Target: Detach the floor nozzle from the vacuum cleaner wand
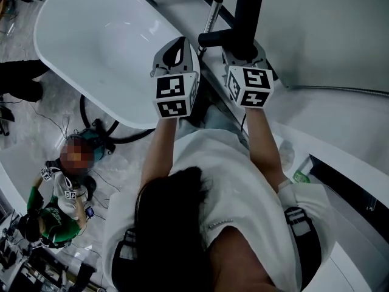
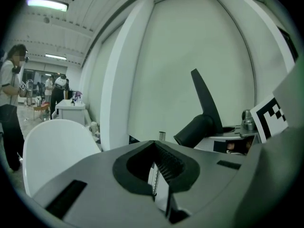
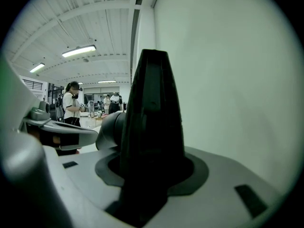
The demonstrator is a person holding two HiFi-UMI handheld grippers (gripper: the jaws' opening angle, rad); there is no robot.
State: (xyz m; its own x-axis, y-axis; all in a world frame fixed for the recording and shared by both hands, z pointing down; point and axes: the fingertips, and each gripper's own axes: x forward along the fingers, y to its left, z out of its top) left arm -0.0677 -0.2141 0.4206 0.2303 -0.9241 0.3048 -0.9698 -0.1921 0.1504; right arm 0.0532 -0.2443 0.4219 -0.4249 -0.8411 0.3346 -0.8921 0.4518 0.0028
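Well, with my right claw (image 3: pixel 151 172) clamped on the black nozzle (image 3: pixel 152 108) at frame centre and my left claw (image 2: pixel 154 146) shut empty, wand (image 2: pixel 162 137) just beyond its tips, I'd grip that wand before pulling straight apart.

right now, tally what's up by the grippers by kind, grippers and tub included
grippers: 2 (left gripper, right gripper)
black nozzle, held in the right gripper: 1
metal tube: 1
white bathtub: 1
total: 5
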